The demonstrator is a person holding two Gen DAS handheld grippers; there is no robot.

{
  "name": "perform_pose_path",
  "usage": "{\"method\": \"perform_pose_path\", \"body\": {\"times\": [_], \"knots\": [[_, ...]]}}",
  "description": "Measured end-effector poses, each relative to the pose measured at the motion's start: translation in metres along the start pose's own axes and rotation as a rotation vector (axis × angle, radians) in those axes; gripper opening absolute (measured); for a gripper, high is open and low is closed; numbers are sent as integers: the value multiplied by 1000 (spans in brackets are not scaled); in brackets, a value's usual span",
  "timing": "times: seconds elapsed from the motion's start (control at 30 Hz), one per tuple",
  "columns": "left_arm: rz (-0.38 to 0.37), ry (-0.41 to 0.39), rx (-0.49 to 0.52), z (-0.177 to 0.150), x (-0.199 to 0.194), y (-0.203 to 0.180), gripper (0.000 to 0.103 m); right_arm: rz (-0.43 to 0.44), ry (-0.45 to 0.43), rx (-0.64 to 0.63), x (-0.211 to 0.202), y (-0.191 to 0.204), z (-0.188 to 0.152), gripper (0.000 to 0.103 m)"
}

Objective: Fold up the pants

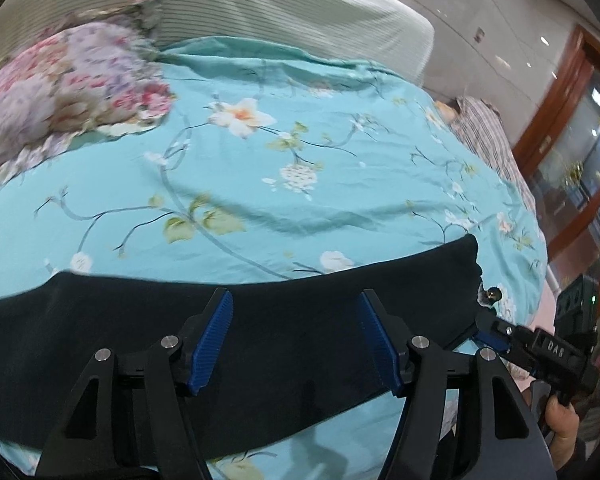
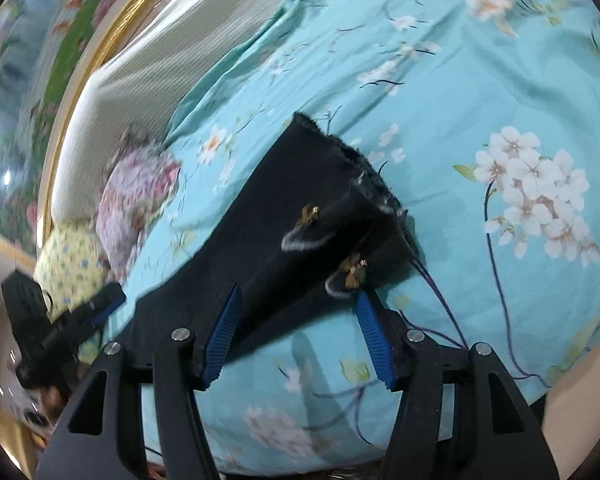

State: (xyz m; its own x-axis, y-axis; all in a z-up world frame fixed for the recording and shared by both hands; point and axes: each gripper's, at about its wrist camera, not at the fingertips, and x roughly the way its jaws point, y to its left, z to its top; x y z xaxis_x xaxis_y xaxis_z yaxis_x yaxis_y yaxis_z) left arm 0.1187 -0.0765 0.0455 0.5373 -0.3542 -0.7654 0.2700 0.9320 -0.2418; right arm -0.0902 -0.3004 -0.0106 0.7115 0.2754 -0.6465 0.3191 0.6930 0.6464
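Note:
Black pants [image 1: 260,320] lie flat in a long strip across the near part of a bed with a turquoise floral sheet [image 1: 300,184]. My left gripper [image 1: 294,304] is open just above the pants' middle, its blue pads apart and nothing between them. In the right wrist view the pants [image 2: 300,216] end in a waistband with brass buttons and fuzzy trim. My right gripper [image 2: 298,300] is open at the waistband's near corner, holding nothing. The right gripper also shows in the left wrist view [image 1: 492,328] by the pants' right end.
A floral pillow [image 1: 60,92] and a white striped headboard [image 1: 260,4] stand at the far end. A plaid cloth [image 1: 488,136] lies at the bed's right edge. A wooden cabinet [image 1: 572,152] stands beyond. A yellow floral cloth [image 2: 72,268] lies at left.

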Motion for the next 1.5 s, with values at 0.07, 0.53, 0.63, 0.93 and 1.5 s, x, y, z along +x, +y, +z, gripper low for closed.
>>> {"method": "perform_pose_path", "body": {"times": [0.07, 0.53, 0.63, 0.93, 1.5], "knots": [[-8, 25, 53, 6, 12, -14, 66, 7, -18, 29, 3, 0, 4, 60], [-210, 240, 400, 42, 98, -112, 66, 41, -79, 17, -3, -39, 23, 11], [-274, 297, 409, 49, 121, -130, 66, 55, -86, 18, -8, -48, 27, 11], [-439, 495, 450, 51, 184, -180, 49, 118, -70, -4, -6, -56, 26, 11], [-604, 338, 357, 67, 109, -148, 11, 229, -110, -173, -28, -4, 28, 11]]}}
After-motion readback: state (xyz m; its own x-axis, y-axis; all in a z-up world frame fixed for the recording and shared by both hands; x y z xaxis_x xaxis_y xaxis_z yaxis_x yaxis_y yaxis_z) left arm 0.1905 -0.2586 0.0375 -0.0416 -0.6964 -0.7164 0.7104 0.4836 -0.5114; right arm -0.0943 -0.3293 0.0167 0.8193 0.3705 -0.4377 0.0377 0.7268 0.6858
